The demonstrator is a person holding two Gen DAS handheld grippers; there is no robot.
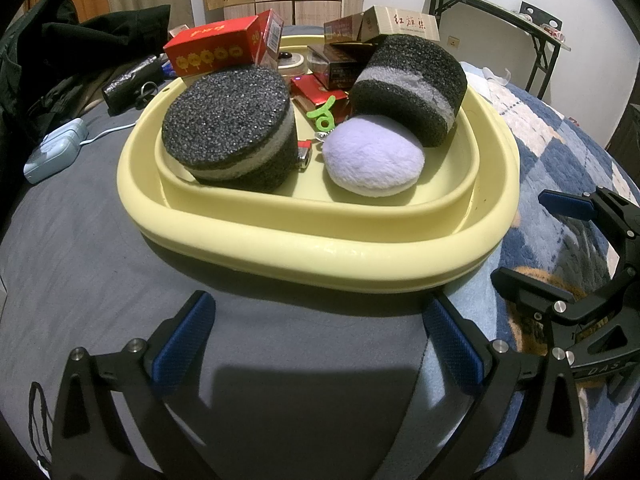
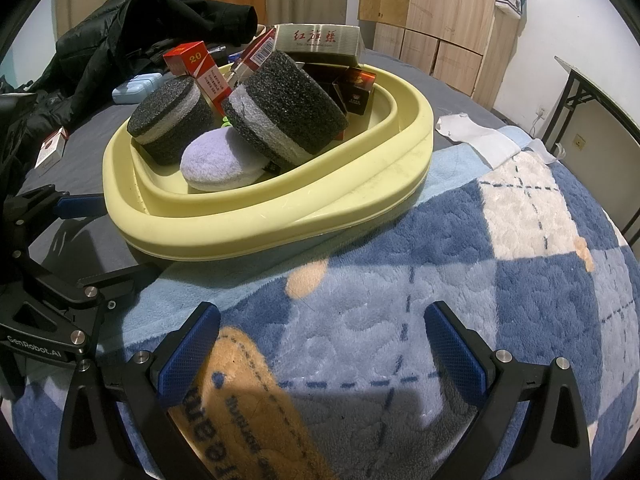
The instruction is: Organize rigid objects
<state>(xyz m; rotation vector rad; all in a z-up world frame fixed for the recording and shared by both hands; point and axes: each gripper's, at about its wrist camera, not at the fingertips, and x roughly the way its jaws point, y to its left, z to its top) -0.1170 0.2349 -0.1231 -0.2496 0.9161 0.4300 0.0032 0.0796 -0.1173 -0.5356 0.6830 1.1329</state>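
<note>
A pale yellow basin [image 1: 312, 256] [image 2: 256, 236] rests on a bed. Inside it stand two dark sponge cylinders [image 1: 232, 132] [image 1: 412, 84] [image 2: 168, 120] [image 2: 288, 112] and a lilac plush puff [image 1: 374, 156] [image 2: 220, 160]. A red box [image 1: 216, 48] [image 2: 200, 68], a tan carton [image 1: 400, 24] [image 2: 316, 40], dark boxes [image 1: 340, 64] [image 2: 356, 88], a green clip [image 1: 324, 114] and a small lighter [image 1: 304, 156] also lie in it. My left gripper [image 1: 320, 344] is open and empty in front of the basin. My right gripper [image 2: 322, 348] is open and empty over the blanket.
A blue and white plaid blanket [image 2: 480, 240] [image 1: 560, 152] covers the right side; grey sheet [image 1: 80, 240] lies left. A black jacket [image 2: 120, 28] [image 1: 60, 60], a light blue case [image 1: 56, 150] [image 2: 136, 86], a white pack [image 2: 52, 148] and a folding table [image 1: 500, 16] [image 2: 592, 84] surround the basin.
</note>
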